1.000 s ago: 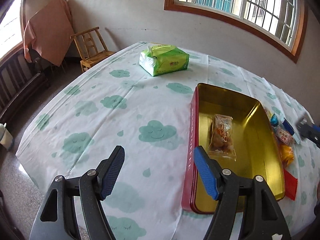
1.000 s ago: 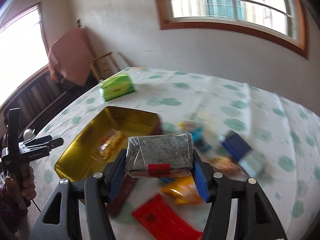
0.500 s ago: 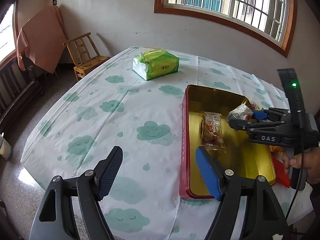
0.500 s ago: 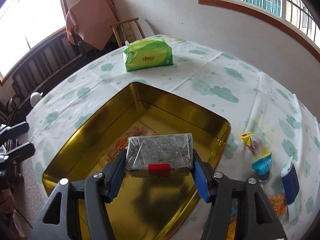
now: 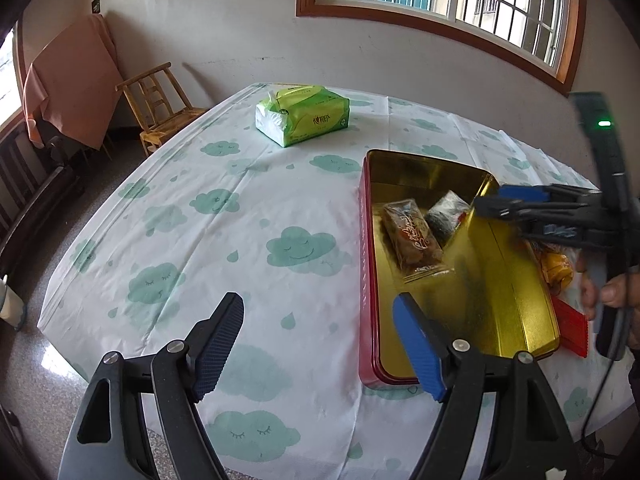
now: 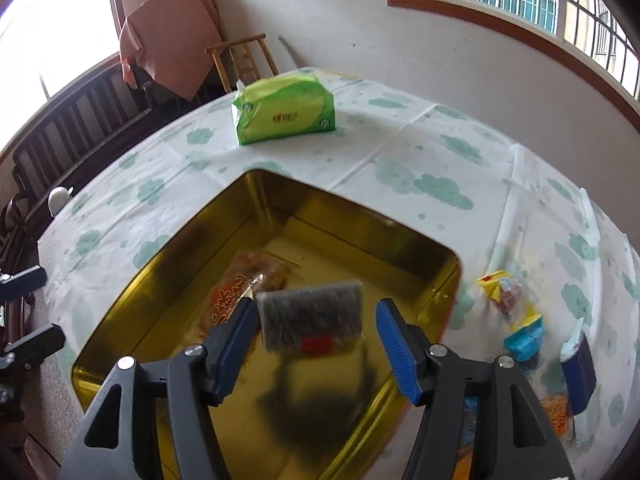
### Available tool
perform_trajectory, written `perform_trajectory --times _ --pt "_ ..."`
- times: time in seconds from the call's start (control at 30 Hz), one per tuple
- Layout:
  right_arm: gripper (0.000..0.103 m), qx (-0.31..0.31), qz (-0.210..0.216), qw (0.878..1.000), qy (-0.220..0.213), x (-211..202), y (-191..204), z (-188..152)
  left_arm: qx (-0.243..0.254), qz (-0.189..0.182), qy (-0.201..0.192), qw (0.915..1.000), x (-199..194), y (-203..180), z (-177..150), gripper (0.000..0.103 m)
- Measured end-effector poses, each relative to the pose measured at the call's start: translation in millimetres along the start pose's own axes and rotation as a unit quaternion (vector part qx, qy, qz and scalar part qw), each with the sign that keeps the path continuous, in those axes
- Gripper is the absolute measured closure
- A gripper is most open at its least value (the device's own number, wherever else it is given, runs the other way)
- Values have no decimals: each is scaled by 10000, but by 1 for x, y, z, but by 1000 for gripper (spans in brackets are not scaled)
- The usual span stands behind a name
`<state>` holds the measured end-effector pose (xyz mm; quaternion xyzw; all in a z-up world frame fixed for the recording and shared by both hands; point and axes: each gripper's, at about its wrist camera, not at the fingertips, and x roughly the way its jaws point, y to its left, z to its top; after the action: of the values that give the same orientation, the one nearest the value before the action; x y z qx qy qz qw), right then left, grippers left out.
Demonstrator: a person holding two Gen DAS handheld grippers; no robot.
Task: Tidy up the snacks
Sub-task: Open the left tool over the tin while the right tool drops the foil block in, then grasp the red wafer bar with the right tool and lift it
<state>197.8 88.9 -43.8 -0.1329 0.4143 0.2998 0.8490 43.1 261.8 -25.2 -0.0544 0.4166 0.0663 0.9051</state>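
A red tin with a gold inside lies on the cloud-print tablecloth. An orange-brown wrapped snack rests on its floor. My right gripper hangs over the tin with its jaws opening. A dark wrapped snack with a red label is blurred between them; a gap shows beside the right finger. My left gripper stands open over the cloth at the tin's near left corner, holding nothing.
A green tissue pack sits at the far side. Loose snacks lie right of the tin: a yellow packet, a blue cup, a dark blue pack, a red packet. A wooden chair stands beyond.
My right gripper carried the dark snack from above the loose snacks to over the tin, and its jaws have now parted from it. The left gripper's jaws widened slightly.
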Motion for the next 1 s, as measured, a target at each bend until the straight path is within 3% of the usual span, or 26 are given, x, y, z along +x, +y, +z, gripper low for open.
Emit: perform_trajectory --times 0.17,0.23,0.33,0.47,0.63,0.77,0.83,0.87,0.9,1.0 --pt "31 231 42 9989 -402 -66 -29 -33 131 -20 -105 9999 -10 -6 -2 28" --pt "29 122 -99 9992 -357 -93 -41 -63 192 -57 -134 9997 -13 -11 -2 27" --pt "23 -153 -307 9994 46 -114 -52 -109 288 -136 -140 9994 -16 -22 0 26" --pt "23 -486 -494 9962 535 -111 -58 -146 425 -211 -158 9987 -23 -42 0 26" --pt "23 -800 -110 9940 744 -88 -57 -144 667 -204 -155 9974 -32 -64 -2 25" --pt "22 -914 250 9888 1151 -59 -62 -142 870 -180 -148 9959 -35 -81 -1 23" --pt "30 -1120 254 9871 1114 -58 -58 -142 986 -166 -159 9949 -36 -92 2 23" --pt "51 -1085 234 9874 1124 -60 -57 -141 1054 -170 -163 9942 -36 -98 4 23" --pt "56 -1083 158 9880 1090 -66 -56 -141 1131 -195 -168 9932 -37 -104 6 23" --pt "58 -1188 -322 9867 1061 -80 -58 -151 1362 -470 -181 9894 -39 -128 12 23"
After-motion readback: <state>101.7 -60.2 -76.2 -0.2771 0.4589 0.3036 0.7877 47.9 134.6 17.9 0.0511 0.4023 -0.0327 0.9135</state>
